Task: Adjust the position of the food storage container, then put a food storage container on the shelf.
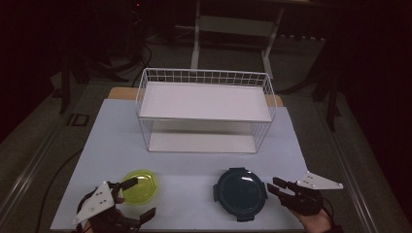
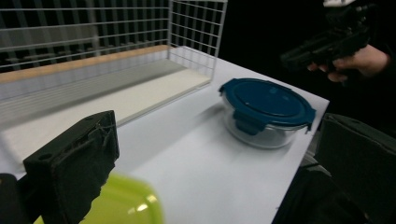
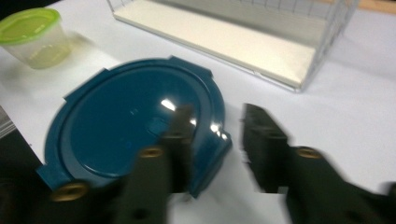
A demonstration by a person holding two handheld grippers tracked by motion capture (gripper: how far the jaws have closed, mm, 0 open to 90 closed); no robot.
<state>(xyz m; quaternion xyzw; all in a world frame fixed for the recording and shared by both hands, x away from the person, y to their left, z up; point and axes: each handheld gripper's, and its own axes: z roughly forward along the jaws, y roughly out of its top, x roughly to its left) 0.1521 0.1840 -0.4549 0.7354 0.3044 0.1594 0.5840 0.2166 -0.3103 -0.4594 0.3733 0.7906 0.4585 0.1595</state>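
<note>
The round glass container with the blue clip lid sits near the table's front edge, right of centre, and just to its right my right gripper hangs with jaws apart, one over the lid's right rim, one outside. It is the nearer. My left gripper, also open, straddles the green-lidded tub at front left, with the white wire rack beyond both.

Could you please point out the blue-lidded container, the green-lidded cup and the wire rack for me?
Blue-lidded glass container [image 1: 240, 193]: high view, centre of its lid.
Green-lidded plastic cup [image 1: 140, 185]: high view, middle of its lid.
White wire rack [image 1: 204, 100]: high view, its upper shelf.
</note>
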